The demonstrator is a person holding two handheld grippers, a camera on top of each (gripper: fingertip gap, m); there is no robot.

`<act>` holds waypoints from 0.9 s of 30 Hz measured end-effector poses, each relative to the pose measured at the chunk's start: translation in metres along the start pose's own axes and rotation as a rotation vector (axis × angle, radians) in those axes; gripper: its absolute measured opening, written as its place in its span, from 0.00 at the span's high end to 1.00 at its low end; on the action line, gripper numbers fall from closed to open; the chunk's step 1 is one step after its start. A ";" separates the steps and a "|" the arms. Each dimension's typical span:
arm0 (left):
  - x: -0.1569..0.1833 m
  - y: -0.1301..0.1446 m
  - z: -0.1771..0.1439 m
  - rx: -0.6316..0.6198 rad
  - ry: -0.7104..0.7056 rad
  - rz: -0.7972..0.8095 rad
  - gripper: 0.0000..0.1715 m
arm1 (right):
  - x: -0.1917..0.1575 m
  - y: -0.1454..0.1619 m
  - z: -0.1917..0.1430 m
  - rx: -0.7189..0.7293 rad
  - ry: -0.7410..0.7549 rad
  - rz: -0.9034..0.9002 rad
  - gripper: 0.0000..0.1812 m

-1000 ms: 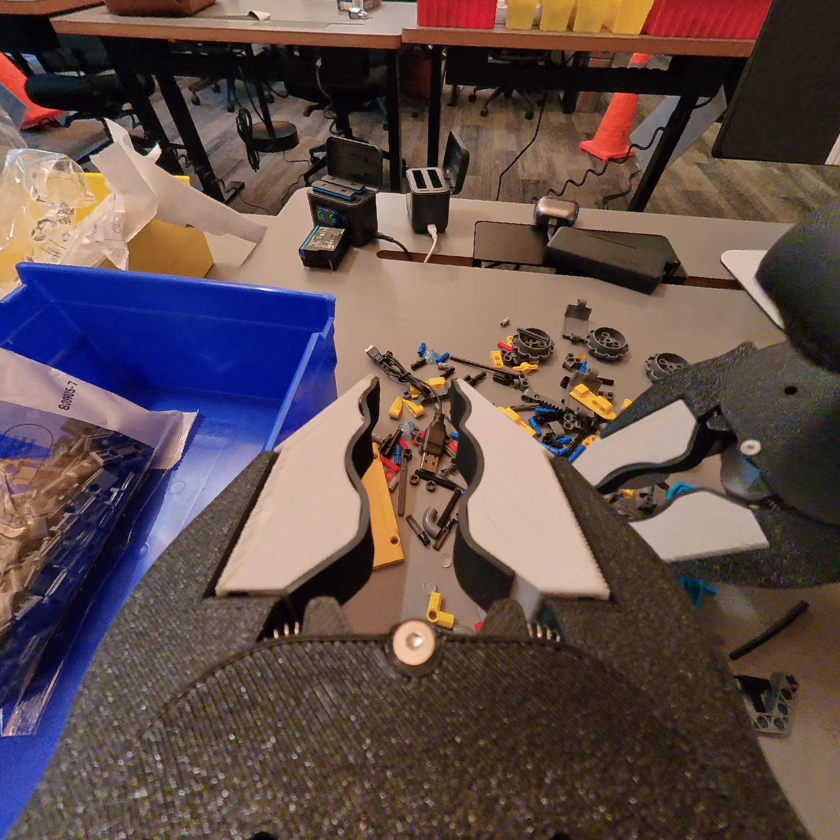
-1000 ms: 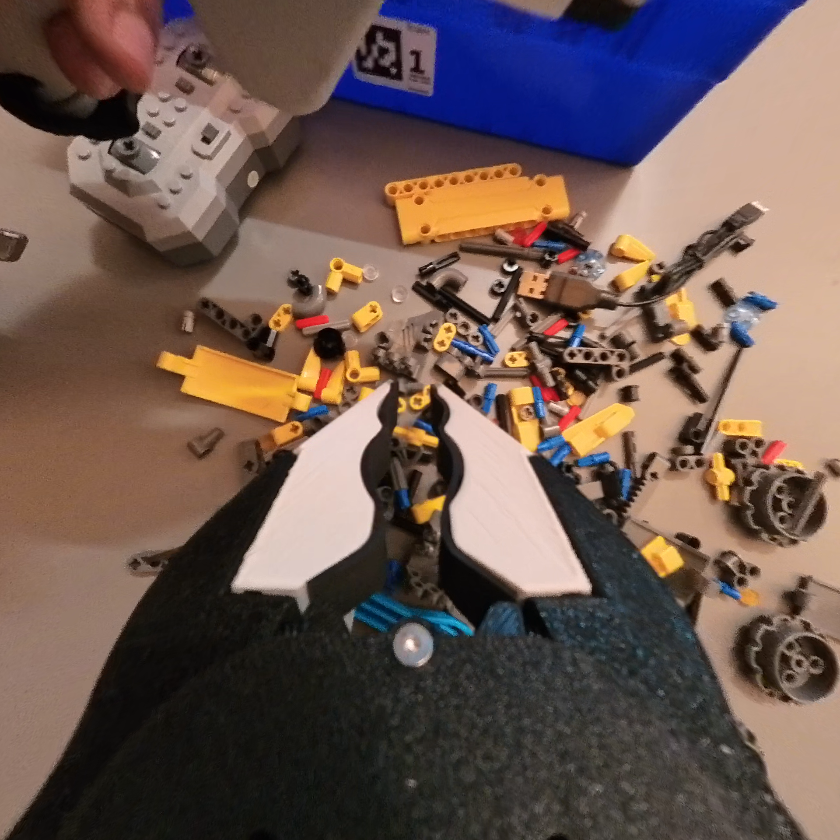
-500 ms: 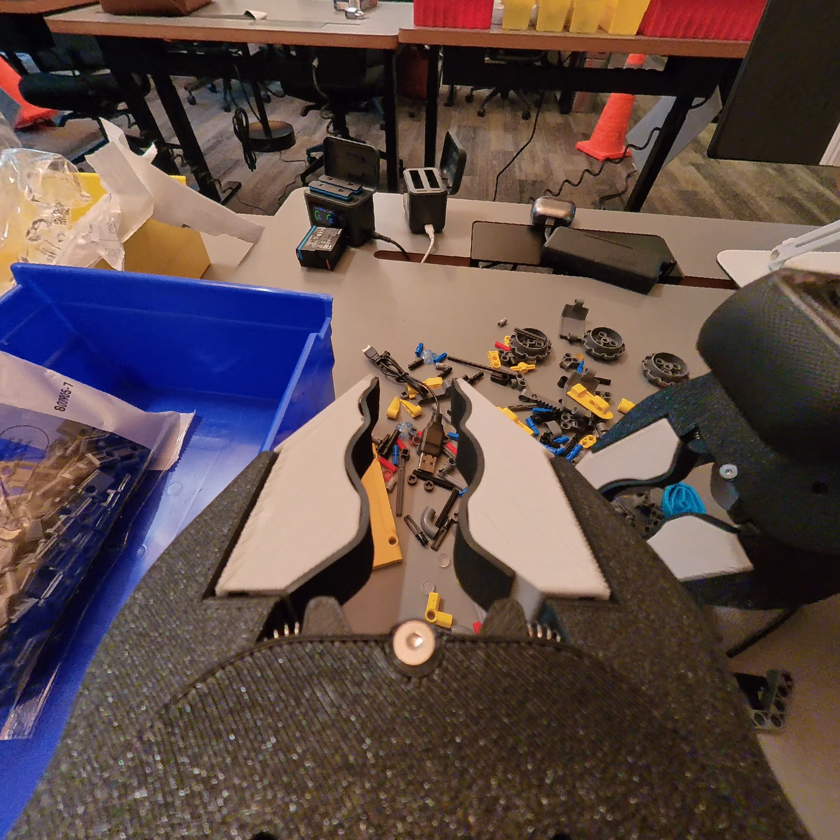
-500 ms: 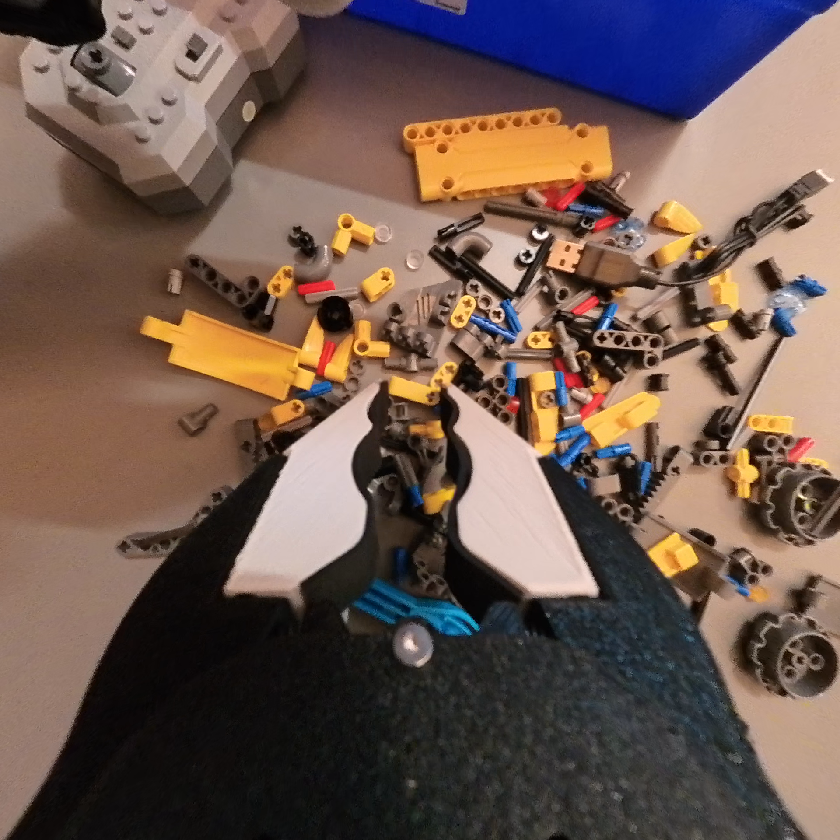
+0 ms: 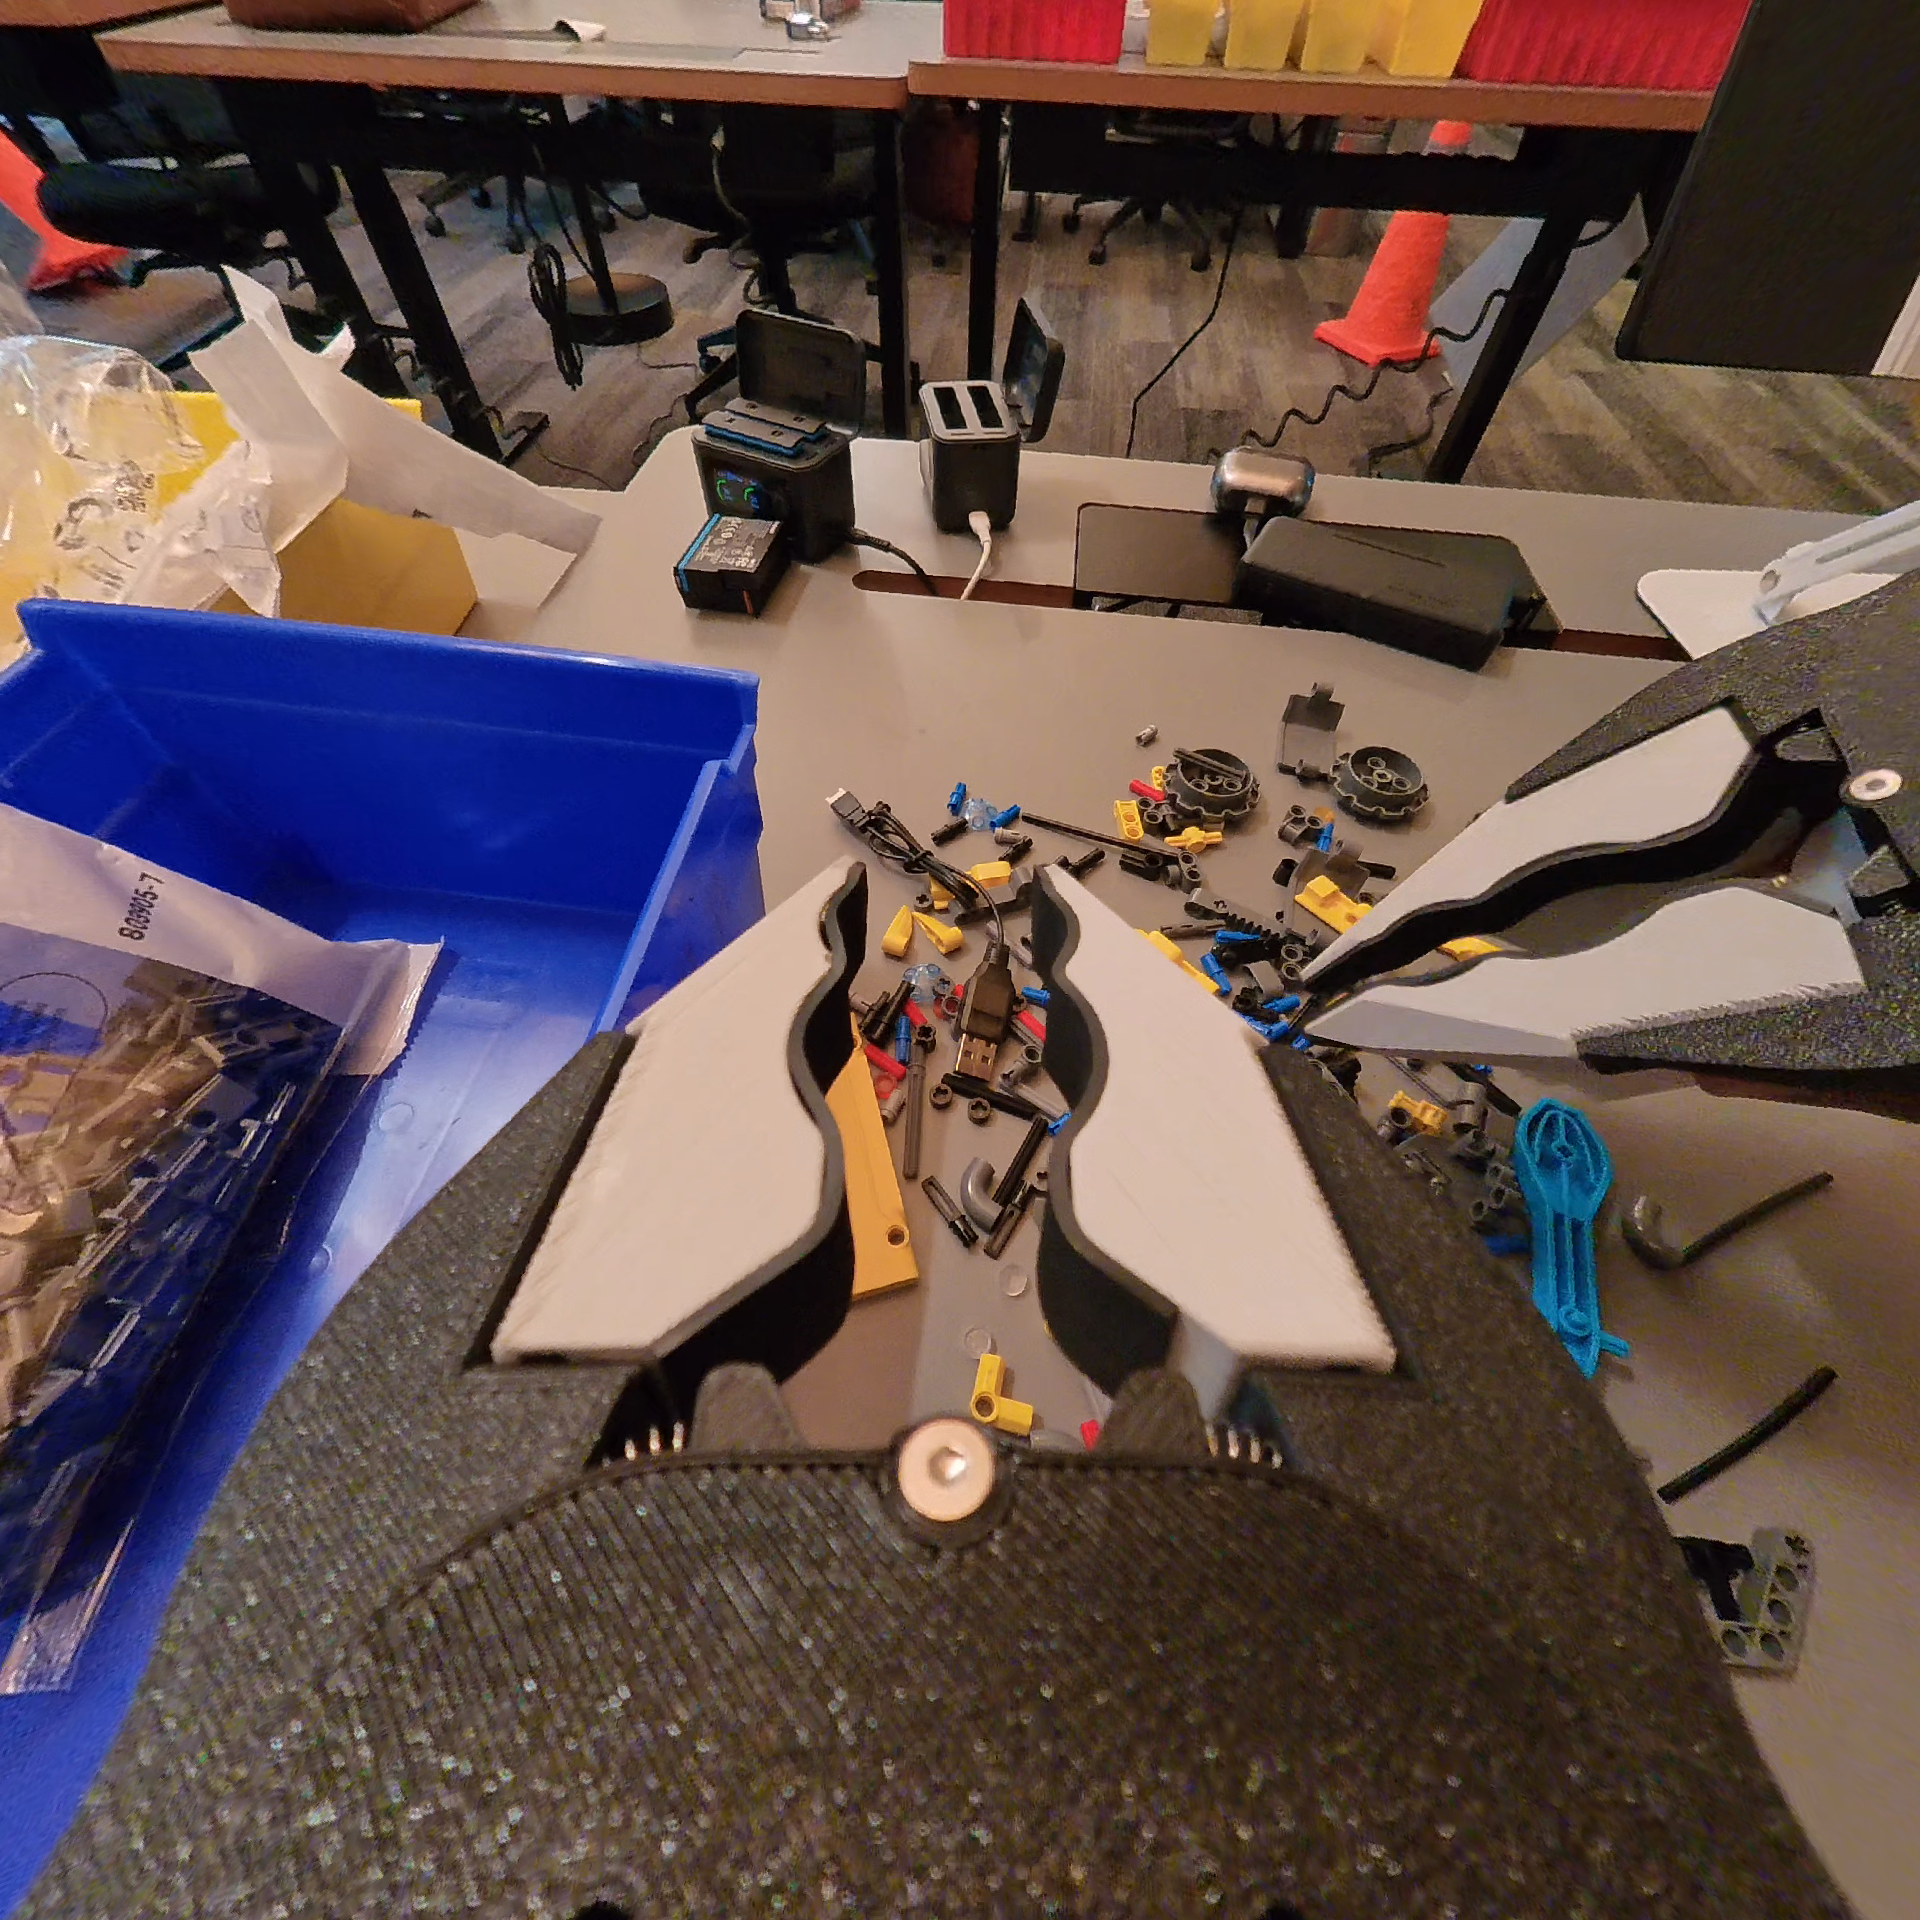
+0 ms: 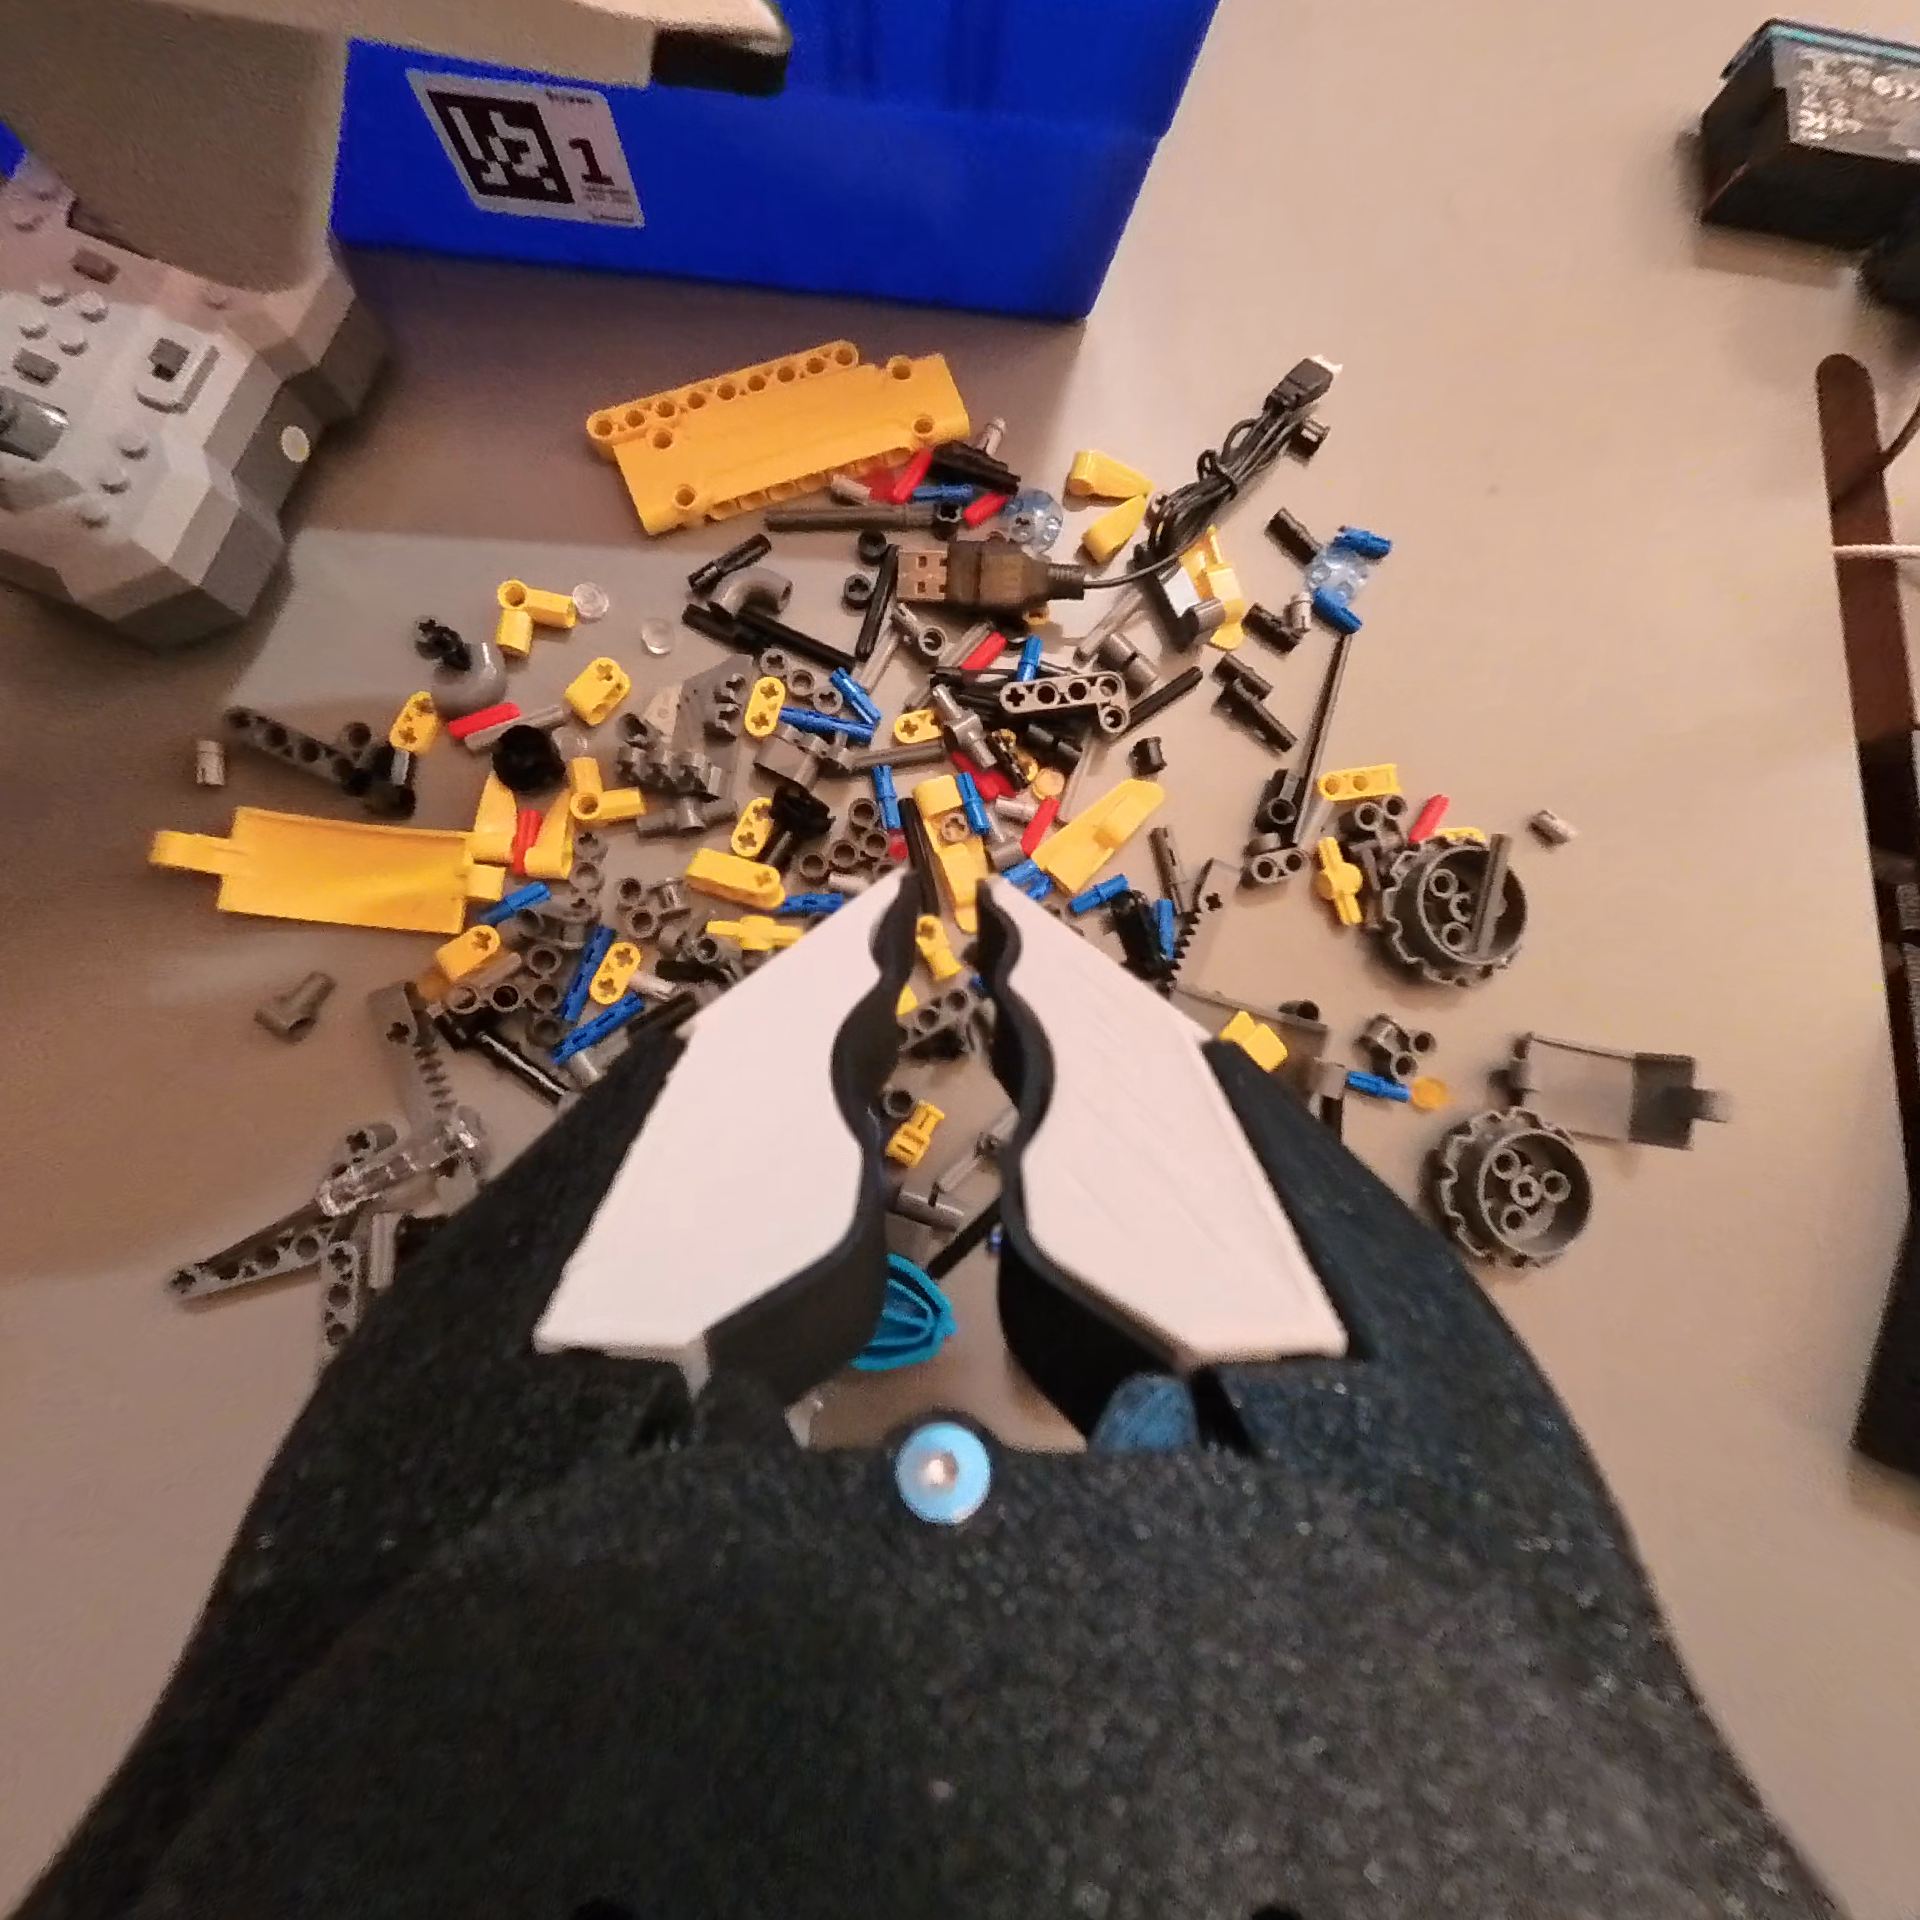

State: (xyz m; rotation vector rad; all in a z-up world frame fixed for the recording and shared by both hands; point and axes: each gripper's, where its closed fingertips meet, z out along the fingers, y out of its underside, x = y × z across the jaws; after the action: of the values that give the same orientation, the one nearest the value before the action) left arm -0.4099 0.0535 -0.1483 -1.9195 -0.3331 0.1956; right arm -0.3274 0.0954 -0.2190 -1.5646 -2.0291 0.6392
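Two hand-held grippers: left hand-held gripper (image 5: 945, 883) fingers apart, empty; right hand-held gripper (image 6: 945, 894) narrowly parted over scattered small plastic building pieces (image 6: 831, 748) on grey counter (image 6: 1455, 520).

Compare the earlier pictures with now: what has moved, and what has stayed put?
The right gripper has lifted off the blue part, uncovering it, and points into the pile of small parts, holding nothing. The left gripper stays open above the USB plug.

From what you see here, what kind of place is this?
Probably an office-like lab or workshop: long desks with office chairs behind, battery chargers on the grey table, and loose building-toy parts.
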 end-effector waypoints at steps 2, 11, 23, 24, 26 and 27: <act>0.000 0.000 0.000 -0.002 0.001 0.000 0.82 | -0.002 0.002 0.001 -0.020 0.004 -0.019 0.94; 0.001 0.000 0.000 -0.001 0.006 0.000 0.82 | -0.022 0.019 0.008 -0.135 -0.072 -0.058 0.93; 0.002 0.002 0.001 -0.010 0.010 0.003 0.81 | -0.041 0.039 -0.004 -0.278 -0.163 0.003 0.89; 0.002 0.002 0.001 -0.010 0.011 0.003 0.81 | -0.044 0.040 -0.004 -0.284 -0.174 -0.002 0.88; 0.002 0.002 0.002 -0.013 0.012 0.004 0.81 | -0.051 0.041 -0.002 -0.292 -0.203 -0.014 0.86; 0.003 0.002 0.002 -0.012 0.013 0.004 0.81 | -0.053 0.042 -0.001 -0.300 -0.211 -0.019 0.86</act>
State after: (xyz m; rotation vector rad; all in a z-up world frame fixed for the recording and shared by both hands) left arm -0.4077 0.0550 -0.1508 -1.9325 -0.3223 0.1844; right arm -0.2837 0.0535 -0.2504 -1.7018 -2.3846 0.5303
